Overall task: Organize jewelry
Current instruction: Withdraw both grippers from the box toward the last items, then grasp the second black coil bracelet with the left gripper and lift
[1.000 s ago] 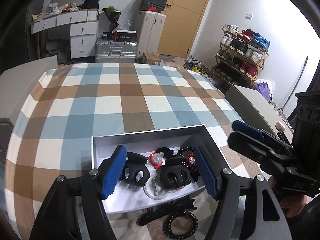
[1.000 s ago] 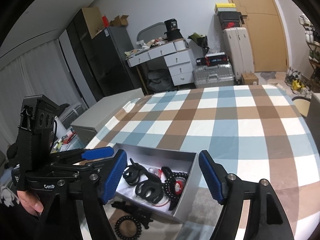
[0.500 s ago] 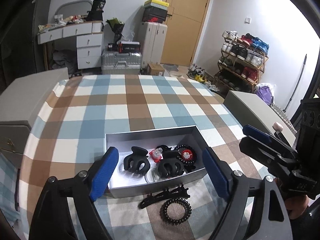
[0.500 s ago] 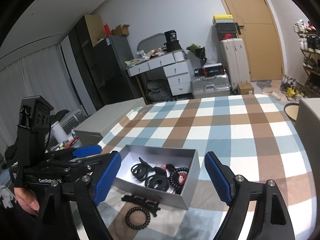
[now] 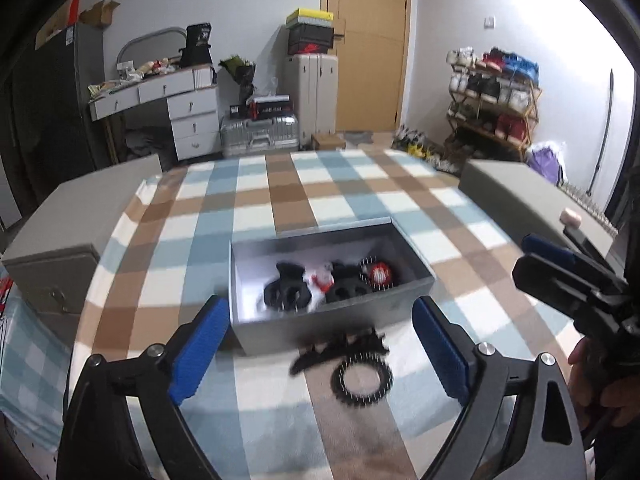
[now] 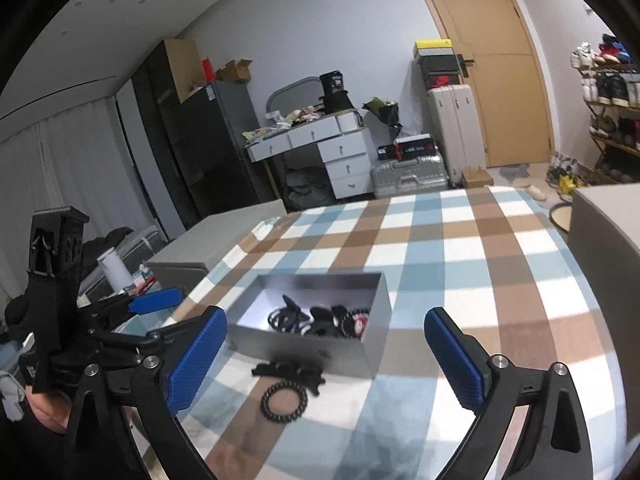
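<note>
No full word or number is coming through clearly in either view. A black shoebox (image 6: 440, 76), lying under a yellow-lidded box on top of the upright beige suitcase (image 6: 454, 128), is showing a red brand emblem on its front, too small to name. A black bag (image 6: 335, 82), standing at the back edge of the white counter with drawers (image 6: 320, 136), is carrying a small white label whose figures are blurring out. A flat black-and-red box (image 6: 414, 147), resting on the lid of the silver ribbed suitcase (image 6: 408, 178), is bearing a pale line of lettering along its front face, and that too is staying unreadable.
</note>
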The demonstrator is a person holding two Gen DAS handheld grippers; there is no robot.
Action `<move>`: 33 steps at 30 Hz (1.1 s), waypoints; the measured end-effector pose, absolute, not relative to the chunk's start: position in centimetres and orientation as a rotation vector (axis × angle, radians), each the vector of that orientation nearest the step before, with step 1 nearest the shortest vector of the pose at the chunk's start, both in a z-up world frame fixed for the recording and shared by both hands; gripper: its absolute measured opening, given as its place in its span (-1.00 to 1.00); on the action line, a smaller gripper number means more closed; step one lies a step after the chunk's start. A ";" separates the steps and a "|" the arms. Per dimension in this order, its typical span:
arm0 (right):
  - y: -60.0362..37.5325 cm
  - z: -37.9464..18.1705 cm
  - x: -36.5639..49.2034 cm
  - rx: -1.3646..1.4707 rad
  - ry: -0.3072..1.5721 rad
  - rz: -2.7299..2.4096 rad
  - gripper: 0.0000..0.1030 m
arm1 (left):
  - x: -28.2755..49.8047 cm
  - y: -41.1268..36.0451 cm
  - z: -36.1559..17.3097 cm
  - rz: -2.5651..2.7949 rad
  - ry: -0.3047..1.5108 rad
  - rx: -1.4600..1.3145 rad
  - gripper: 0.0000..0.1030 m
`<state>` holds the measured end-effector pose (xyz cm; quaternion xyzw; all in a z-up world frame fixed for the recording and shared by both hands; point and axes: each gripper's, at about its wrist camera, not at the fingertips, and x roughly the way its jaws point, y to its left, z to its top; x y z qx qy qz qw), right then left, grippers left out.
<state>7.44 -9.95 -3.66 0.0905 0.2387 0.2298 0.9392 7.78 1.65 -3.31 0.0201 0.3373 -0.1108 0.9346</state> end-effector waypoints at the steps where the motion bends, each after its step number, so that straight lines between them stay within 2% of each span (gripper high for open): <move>1: -10.0 -3.9 7.2 0.182 0.494 0.462 0.96 | 7.5 1.7 -3.6 -0.231 0.701 0.042 0.75; 16: -12.3 -8.0 4.4 0.173 0.595 0.346 1.00 | 7.2 0.4 -9.5 -0.315 0.956 -0.013 0.75; 29: -13.4 -10.2 4.6 0.206 0.638 0.337 1.00 | 8.6 -1.2 -10.8 -0.316 0.978 0.035 0.73; 30: -13.4 -10.3 4.6 0.209 0.640 0.337 1.00 | 8.6 -1.3 -10.8 -0.309 0.977 0.045 0.71; 32: -13.7 -10.5 4.7 0.217 0.645 0.334 1.00 | 8.6 -1.7 -10.8 -0.298 0.972 0.081 0.55; 33: -13.8 -10.6 4.7 0.220 0.646 0.333 1.00 | 8.5 -1.9 -10.8 -0.294 0.968 0.101 0.35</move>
